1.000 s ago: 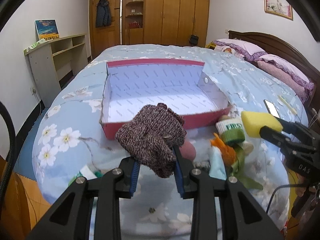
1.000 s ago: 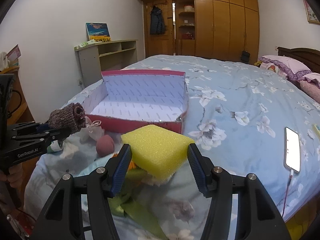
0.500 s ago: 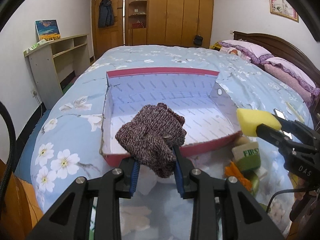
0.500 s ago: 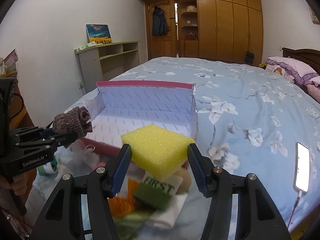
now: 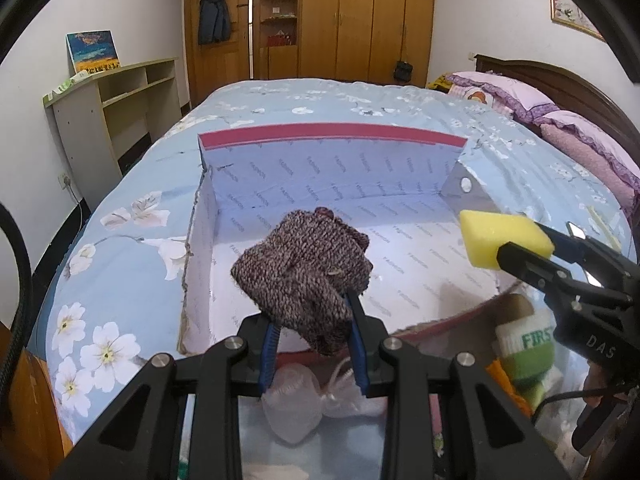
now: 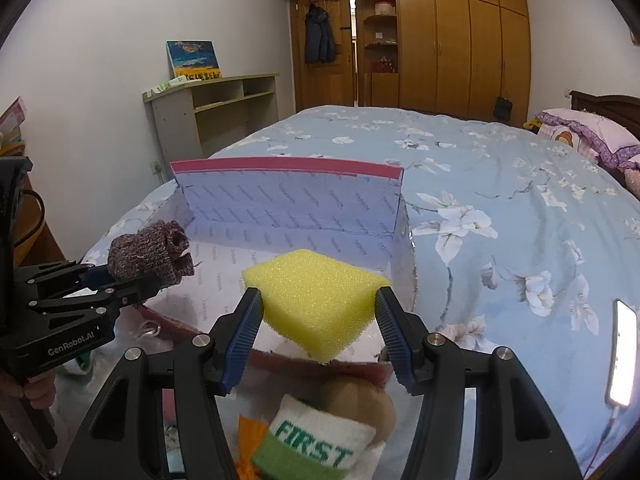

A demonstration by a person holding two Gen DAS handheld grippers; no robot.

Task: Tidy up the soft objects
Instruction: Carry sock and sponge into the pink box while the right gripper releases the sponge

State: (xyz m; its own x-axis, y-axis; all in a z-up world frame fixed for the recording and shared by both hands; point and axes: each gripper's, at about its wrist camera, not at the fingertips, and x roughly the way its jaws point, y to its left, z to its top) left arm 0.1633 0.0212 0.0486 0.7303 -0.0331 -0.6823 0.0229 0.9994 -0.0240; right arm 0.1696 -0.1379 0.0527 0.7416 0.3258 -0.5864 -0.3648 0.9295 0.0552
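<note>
Mostly the bed fills both views, its near edge cut off by the gripper bodies at the bottom of each frame. On it sits the box, a shallow open tray with a red rim; its near wall is largely hidden behind the held things, and its right corner is blurred in the left wrist view. Below that wall, at the bottom of both frames, lies a pile that is hard to make out: a white-and-green band printed "FIRST", something orange under it, and a pale mesh bag seen between the left gripper's arms. A lit phone is cut off at the right edge of the right wrist view.

The left gripper is clamped tight on a knit bundle, which hangs over the box's near left part. The right gripper stands wide, its pads pressing the sides of a yellow sponge, which is held over the box's near right part.

Compared with a second ago, both grippers have come forward: the bundle and sponge were then short of the box, over the pile, and now hang above its floor. The box looks larger and closer, and the grips are unchanged.
</note>
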